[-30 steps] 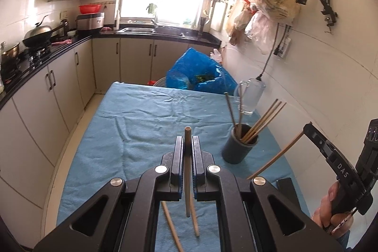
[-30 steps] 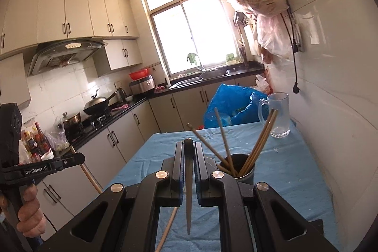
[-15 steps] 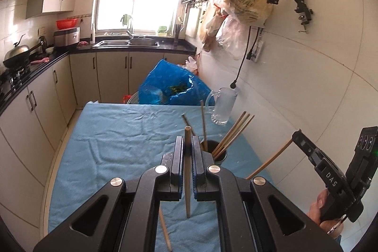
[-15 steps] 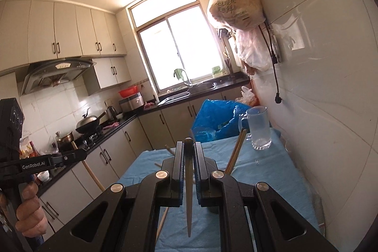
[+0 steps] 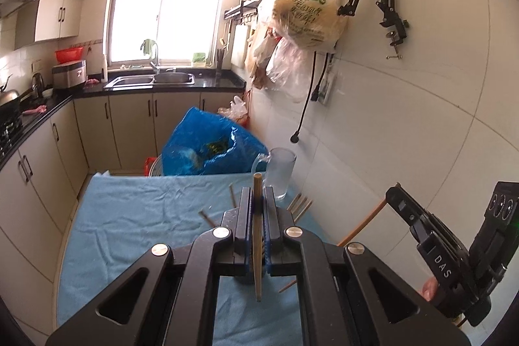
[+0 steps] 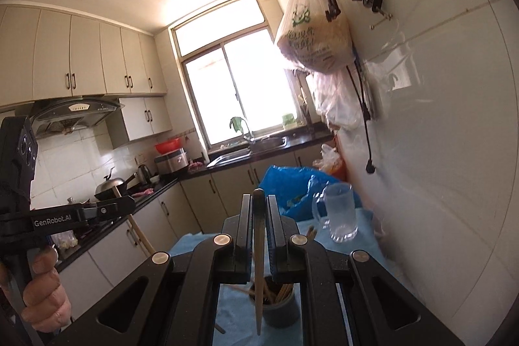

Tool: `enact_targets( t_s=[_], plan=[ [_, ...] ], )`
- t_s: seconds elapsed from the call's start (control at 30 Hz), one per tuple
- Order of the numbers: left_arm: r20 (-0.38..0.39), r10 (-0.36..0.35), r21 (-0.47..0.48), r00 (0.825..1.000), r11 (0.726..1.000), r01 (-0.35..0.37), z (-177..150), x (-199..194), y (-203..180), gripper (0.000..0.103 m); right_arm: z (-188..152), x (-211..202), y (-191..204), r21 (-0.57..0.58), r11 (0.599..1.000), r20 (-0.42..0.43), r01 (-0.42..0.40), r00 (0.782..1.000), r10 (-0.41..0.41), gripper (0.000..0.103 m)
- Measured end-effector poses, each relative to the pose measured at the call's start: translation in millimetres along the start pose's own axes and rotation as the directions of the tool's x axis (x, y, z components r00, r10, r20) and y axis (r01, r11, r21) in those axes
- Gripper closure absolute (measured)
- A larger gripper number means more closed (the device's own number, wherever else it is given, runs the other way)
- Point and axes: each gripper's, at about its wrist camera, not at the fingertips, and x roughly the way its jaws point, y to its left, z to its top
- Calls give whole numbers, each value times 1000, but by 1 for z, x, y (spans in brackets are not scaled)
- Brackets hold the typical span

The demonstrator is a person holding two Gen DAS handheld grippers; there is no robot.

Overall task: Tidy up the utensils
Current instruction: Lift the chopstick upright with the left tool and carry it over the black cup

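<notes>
— both grippers went up since a second ago. before, the left camera saw the whole grey cup; now the left gripper hides most of it.

— how many chopsticks do you count?

— one in each gripper, so two held. the left gripper is squeezed tight on a wooden chopstick. the right gripper is squeezed tight on another chopstick. both sticks stand almost straight up and down between the fingers.

— and in the cup?

— the grey cup stands on the blue cloth, under the right gripper. lots of brown sticks are in it. in the left view five tips poke out past the gripper, maybe more, since the gripper is in the way.

— what else is around?

— one glass mug stands on the cloth by the white wall, behind the cup. one big blue bag sits past the far end of the table. plastic bags hang from hooks on the wall. one sink is under the window.

— what do the held sticks look like?

— long, thin and light brown, with a flat top end. the bottom tip of the right one hangs in front of the cup, near its left side. the left one's tip hangs over the cloth.
</notes>
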Motion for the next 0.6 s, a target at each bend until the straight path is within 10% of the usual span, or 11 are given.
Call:
enact_targets(
  t_s=[0.6],
  plan=[
    [-25, 39, -40, 999, 998, -40, 22, 92, 4, 98, 23, 71, -11, -8, 999, -1, 32, 999, -32, 95]
  ],
)
